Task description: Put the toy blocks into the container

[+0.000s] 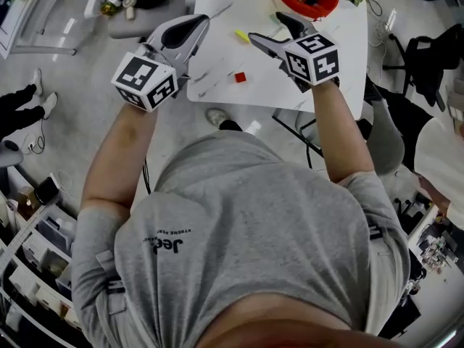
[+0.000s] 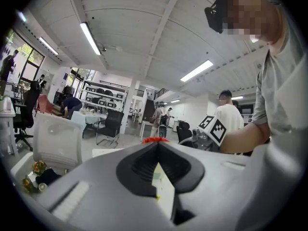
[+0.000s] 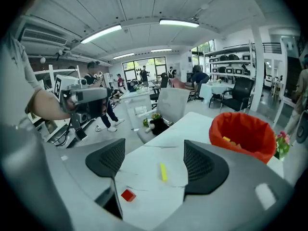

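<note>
While the red container [image 1: 328,7] holds several blocks, a red block [image 1: 240,77] and a yellow block [image 1: 241,36] lie on the table [image 1: 217,64]. The left gripper [image 1: 197,26] has its jaws pressed together with nothing between them. The right gripper [image 1: 265,25] has its jaws spread.

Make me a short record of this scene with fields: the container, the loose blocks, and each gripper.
Container: red container on the white table, some blocks inside.
Loose blocks: yellow block and red block, lying apart on the table.
Left gripper: jaws together, nothing held.
Right gripper: jaws apart, nothing held.
</note>
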The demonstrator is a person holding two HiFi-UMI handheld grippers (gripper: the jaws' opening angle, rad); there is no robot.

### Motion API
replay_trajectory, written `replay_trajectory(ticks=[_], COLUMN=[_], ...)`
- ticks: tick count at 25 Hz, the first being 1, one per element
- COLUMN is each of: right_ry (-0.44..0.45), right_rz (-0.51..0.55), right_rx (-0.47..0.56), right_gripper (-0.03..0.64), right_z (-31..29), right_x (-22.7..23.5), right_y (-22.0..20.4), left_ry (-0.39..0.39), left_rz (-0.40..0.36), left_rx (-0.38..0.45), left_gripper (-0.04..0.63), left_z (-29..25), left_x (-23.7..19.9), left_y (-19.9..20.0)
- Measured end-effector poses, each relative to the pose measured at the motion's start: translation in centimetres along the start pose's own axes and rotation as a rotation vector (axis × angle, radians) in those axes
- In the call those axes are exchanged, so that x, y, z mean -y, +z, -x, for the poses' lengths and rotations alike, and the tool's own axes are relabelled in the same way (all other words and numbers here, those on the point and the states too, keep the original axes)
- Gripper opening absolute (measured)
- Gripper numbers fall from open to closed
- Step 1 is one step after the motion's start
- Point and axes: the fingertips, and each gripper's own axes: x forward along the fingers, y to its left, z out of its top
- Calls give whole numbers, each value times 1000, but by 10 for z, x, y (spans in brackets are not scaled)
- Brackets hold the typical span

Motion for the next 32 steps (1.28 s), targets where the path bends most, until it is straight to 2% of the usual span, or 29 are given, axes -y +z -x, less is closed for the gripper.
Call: replay_trajectory(ticks=[11, 25, 27, 28, 29, 32], right_ry=[-39, -79, -105, -135, -163, -172], right_rz=[-85, -217, -213, -200, -186, -176], right_rx=[-174, -356, -385, -394, -398, -389], right_gripper=[374, 373, 369, 277, 151, 148], right_z=[-32, -76, -81, -82, -82, -81], right_x=[-49, -68, -69, -66, -64, -62], right_y=[-98, -204, -216, -219, -221, -219], left_ry=[-33, -1, 9, 14, 18, 27], left_rz=[13, 51, 58, 60, 60, 62], left_rx=[-62, -95, -100, -103, -106, -109], left_gripper=[57, 57, 57, 57, 57, 57], left_z=[41, 91, 99, 102, 105, 112], left_x=[18, 23, 21, 19, 18, 13], left_y=[-51, -87, -90, -92, -93, -95])
